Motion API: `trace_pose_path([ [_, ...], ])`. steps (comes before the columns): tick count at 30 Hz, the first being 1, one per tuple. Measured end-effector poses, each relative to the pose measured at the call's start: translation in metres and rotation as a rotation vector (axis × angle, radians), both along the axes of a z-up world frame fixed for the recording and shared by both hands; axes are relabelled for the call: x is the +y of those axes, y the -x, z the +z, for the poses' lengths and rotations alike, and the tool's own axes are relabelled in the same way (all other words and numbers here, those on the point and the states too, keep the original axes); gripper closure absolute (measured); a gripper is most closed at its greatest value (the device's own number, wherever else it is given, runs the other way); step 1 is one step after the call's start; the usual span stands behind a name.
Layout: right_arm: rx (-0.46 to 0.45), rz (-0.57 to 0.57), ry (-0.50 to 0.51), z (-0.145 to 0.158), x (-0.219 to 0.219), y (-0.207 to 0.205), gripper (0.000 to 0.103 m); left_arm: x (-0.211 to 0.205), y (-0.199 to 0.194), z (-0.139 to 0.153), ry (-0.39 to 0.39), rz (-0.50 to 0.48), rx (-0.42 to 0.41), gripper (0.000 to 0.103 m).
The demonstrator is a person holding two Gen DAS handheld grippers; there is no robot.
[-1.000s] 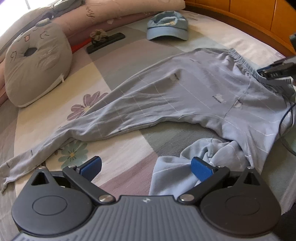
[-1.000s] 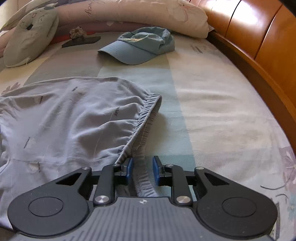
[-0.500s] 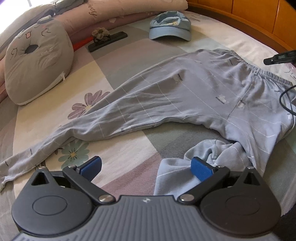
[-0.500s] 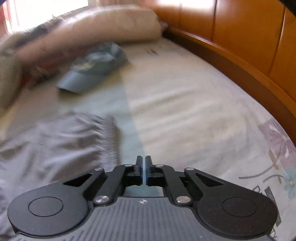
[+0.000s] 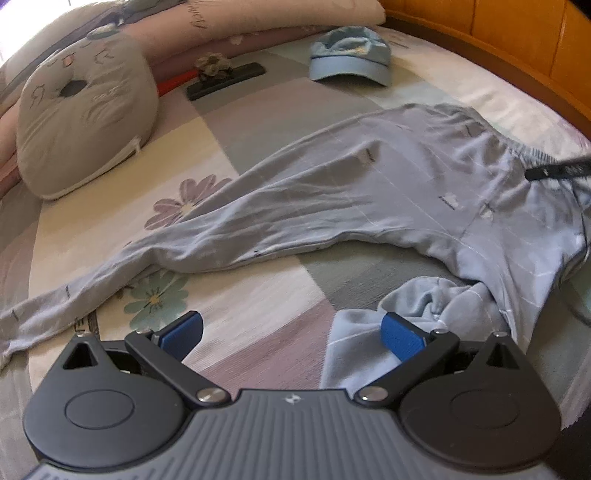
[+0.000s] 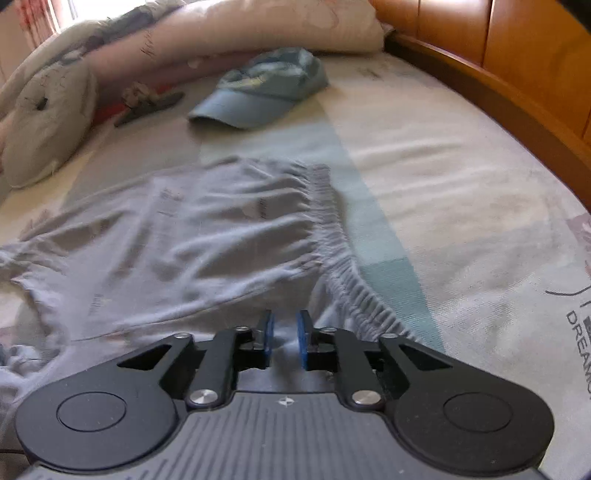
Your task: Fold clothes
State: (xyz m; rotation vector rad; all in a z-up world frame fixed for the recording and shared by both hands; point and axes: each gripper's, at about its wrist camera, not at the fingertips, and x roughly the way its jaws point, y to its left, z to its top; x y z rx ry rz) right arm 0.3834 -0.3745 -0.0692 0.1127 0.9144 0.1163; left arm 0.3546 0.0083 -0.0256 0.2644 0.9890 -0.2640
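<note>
Light grey-blue pants [image 5: 332,192] lie spread on the bed, one leg stretched far to the left and the other crumpled in a heap [image 5: 424,306] near me. My left gripper [image 5: 290,325] is wide open just above the bedspread, its right finger at the edge of that heap. My right gripper [image 6: 284,325] hovers low over the pants beside the elastic waistband [image 6: 332,229]. Its jaws are opening, a narrow gap shows between the blue pads, and the cloth lies under them without being pinched. In the left wrist view the right gripper [image 5: 557,170] shows as a dark blur at the waistband.
A blue cap [image 5: 349,64] [image 6: 266,88] lies beyond the pants. A grey cat cushion [image 5: 85,122] rests at the left, with a dark flat object [image 5: 225,79] and long pillows [image 5: 258,22] behind. The wooden bed frame [image 6: 498,92] curves along the right.
The right gripper shut and swung off to the right of the waistband, then came back over the pants with its jaws parted. The left gripper stayed put and open.
</note>
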Motion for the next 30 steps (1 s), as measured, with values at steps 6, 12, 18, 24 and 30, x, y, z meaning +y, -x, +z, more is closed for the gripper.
trace_pose_path([
  [6, 0.008, 0.081, -0.074, 0.003, 0.037, 0.019, 0.066, 0.024, -0.002, -0.004, 0.080, 0.035, -0.012, 0.001],
  [12, 0.000, 0.068, -0.162, 0.013, 0.063, 0.032, 0.057, 0.075, -0.010, -0.023, 0.256, 0.138, -0.004, 0.001],
  [18, -0.033, 0.069, -0.152, 0.035, 0.089, 0.040, 0.055, 0.135, -0.016, -0.060, 0.464, 0.301, 0.042, 0.001],
  [24, -0.055, 0.074, -0.123, 0.051, 0.119, 0.042, 0.048, 0.176, -0.018, -0.067, 0.652, 0.312, 0.024, 0.001],
  [30, -0.051, 0.108, -0.092, 0.057, 0.158, 0.033, 0.048, 0.266, -0.011, -0.067, 0.765, 0.553, -0.079, 0.001],
])
